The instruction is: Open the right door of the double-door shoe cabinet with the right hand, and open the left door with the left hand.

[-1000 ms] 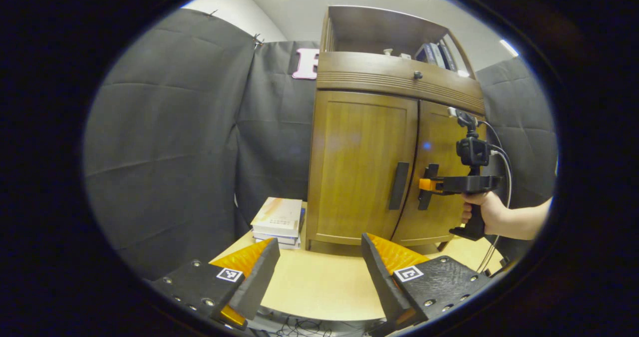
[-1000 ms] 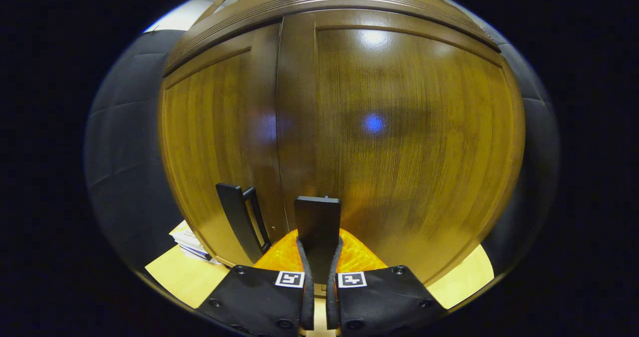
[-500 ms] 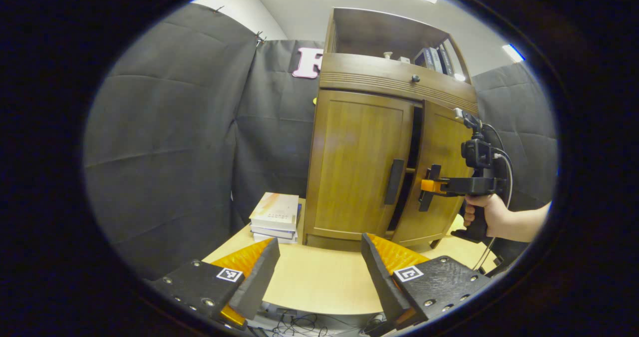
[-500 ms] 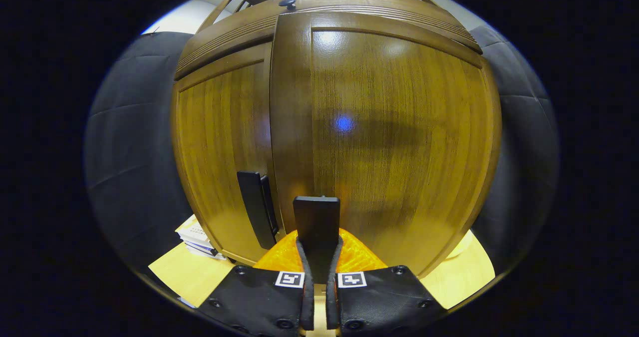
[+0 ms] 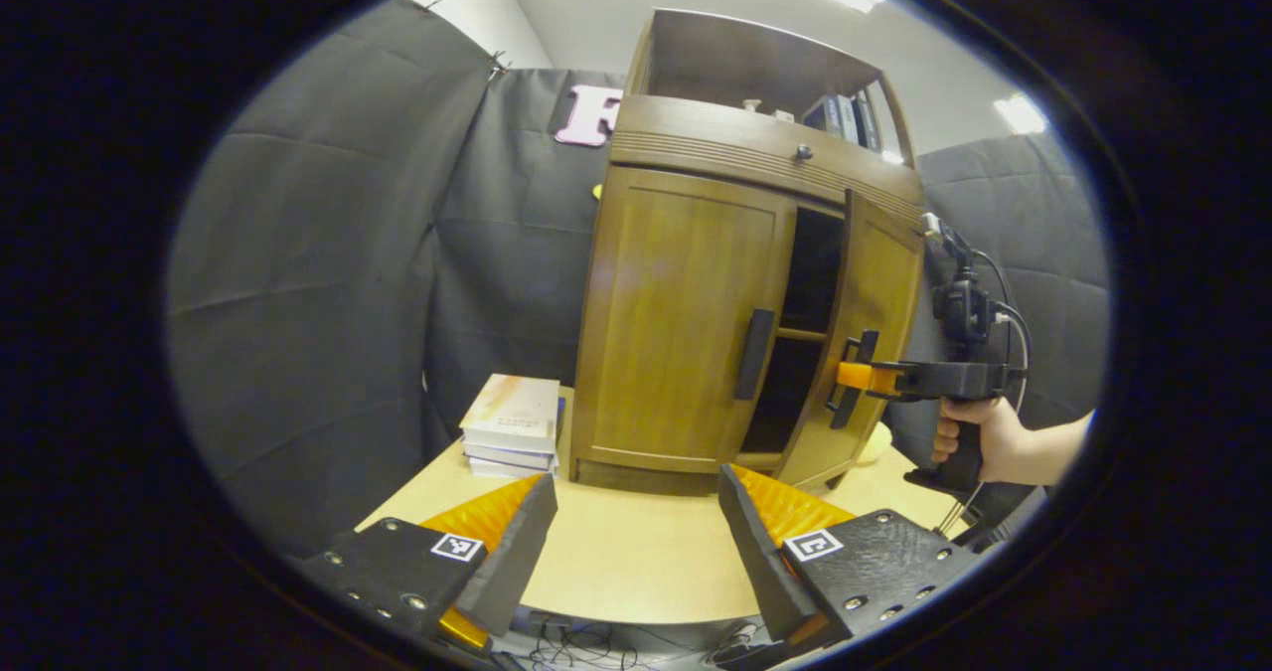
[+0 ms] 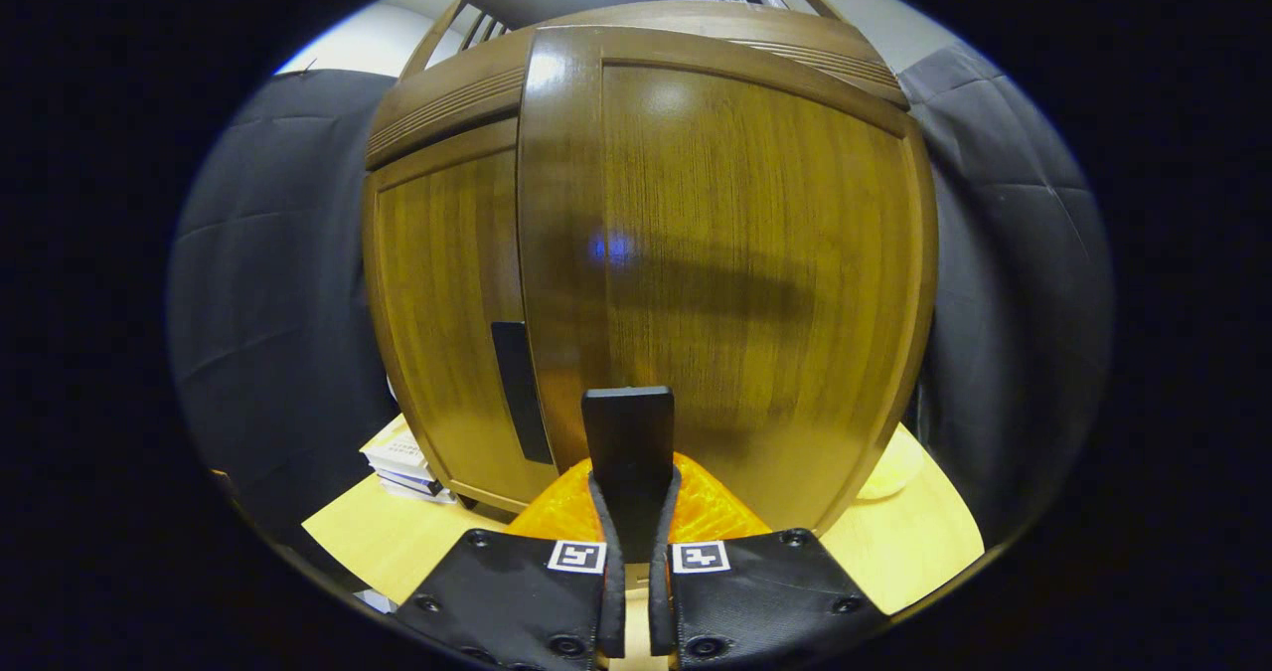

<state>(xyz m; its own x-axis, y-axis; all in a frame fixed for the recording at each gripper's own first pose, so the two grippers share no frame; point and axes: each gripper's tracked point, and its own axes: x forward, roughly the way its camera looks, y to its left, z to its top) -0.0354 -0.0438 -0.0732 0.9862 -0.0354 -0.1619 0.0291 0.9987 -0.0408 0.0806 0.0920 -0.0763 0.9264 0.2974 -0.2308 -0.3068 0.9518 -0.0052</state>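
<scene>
I am looking along the left gripper view, working from its left side across. A stack of pale books (image 5: 514,425) is lying on the light wooden tabletop (image 5: 636,552) just beside the tall brown wooden shoe cabinet (image 5: 740,144). My left gripper (image 5: 636,537) is hanging low over the table's near edge, well apart from the cabinet, with its fingers spread wide and nothing between them. The cabinet's left door (image 5: 676,323) is sitting flush and closed, its dark upright bar handle (image 5: 754,354) untouched. Further right, the right door (image 5: 874,343) is standing ajar, showing a dark gap with a shelf edge inside; a second ago that door was fully closed and half a second ago it was only cracked, so the gap is widening. At the far right, a person's hand (image 5: 969,437) is gripping the right gripper (image 5: 855,376), whose tips are sitting at the right door's black handle (image 5: 850,393).

In the right gripper view, the right gripper (image 6: 633,512) is clamping both fingers onto that flat black handle (image 6: 628,442), pinching it from either side. The right door's panel (image 6: 735,263) is swinging towards the camera and overlapping more of the left door (image 6: 447,303) than before; I think the left handle (image 6: 520,393) is partly hidden behind its edge.
</scene>
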